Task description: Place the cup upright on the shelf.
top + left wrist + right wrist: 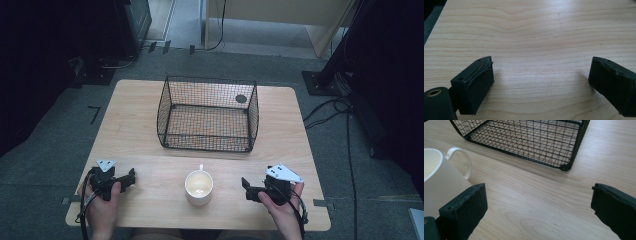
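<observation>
Step in hand: you look to be at the start, both grippers resting low on the counter (130, 130) with nothing picked up.
Mug: the white mug (199, 187) stands upright near the front edge, between your two hands, its handle pointing away toward the wire basket (208, 114).
Left gripper: your left gripper (131, 177) sits well left of the mug, jaws spread wide and empty.
Right gripper: your right gripper (245, 185) is nearer the mug, jaws also wide, gripping nothing.
Next move: likely you bring the right gripper in around the mug's wall or rim, close firmly, then lift it over the basket's near wall.
High view: gives you the whole layout, mug midway and basket standing apart behind it.
Right gripper view: shows the mug (441, 180) just beside its one jaw, handle arching up, the basket corner (565, 166) close ahead.
Left gripper view: bare wood between the jaws.
</observation>
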### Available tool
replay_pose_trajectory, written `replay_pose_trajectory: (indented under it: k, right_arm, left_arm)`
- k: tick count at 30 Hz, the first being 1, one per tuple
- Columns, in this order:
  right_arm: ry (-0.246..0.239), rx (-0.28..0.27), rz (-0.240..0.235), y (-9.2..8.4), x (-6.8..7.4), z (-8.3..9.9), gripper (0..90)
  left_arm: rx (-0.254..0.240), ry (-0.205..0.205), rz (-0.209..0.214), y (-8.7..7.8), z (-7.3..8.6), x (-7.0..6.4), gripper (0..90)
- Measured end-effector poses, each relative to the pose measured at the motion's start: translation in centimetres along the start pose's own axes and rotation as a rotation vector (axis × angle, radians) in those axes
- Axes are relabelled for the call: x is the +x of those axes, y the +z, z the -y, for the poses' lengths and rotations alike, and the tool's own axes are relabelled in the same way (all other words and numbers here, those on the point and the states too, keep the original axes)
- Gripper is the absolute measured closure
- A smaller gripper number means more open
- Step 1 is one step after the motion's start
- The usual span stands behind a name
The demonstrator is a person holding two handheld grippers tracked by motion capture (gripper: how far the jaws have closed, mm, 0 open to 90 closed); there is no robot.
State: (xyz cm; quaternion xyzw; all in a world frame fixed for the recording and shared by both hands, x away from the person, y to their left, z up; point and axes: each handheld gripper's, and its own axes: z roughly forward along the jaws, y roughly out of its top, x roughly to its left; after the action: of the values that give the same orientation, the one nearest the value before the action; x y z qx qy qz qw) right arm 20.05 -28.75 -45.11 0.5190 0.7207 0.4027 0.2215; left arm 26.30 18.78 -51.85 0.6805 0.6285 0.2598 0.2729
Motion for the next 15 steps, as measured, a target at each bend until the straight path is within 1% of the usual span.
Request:
replay_pose_trajectory:
  k: [3,4,5,9,10,15]
  right_arm:
    - [-0.011,0.004,-0.02,0.3,0.9,-0.1,0.3]
    - [-0.011,0.004,-0.02,0.3,0.9,-0.1,0.3]
    - [-0.018,0.008,-0.031,0.4,1.3,-0.2,0.3]
    - [-0.016,0.007,-0.041,0.6,1.7,-0.3,0.3]
    - [-0.013,0.003,-0.052,0.7,2.2,-0.5,0.3]
    - [-0.021,-0.004,-0.069,0.8,3.0,-0.9,0.3]
  left_arm:
    - [-0.001,-0.001,0.0,0.0,0.0,0.0,6.4]
    - [-0.001,-0.001,0.0,0.0,0.0,0.0,6.4]
    - [0.0,0.0,0.0,0.0,0.0,0.0,6.4]
    - [0.0,0.0,0.0,0.0,0.0,0.0,6.4]
    - [0.0,0.0,0.0,0.0,0.0,0.0,6.4]
    - [-0.001,-0.001,0.0,0.0,0.0,0.0,6.4]
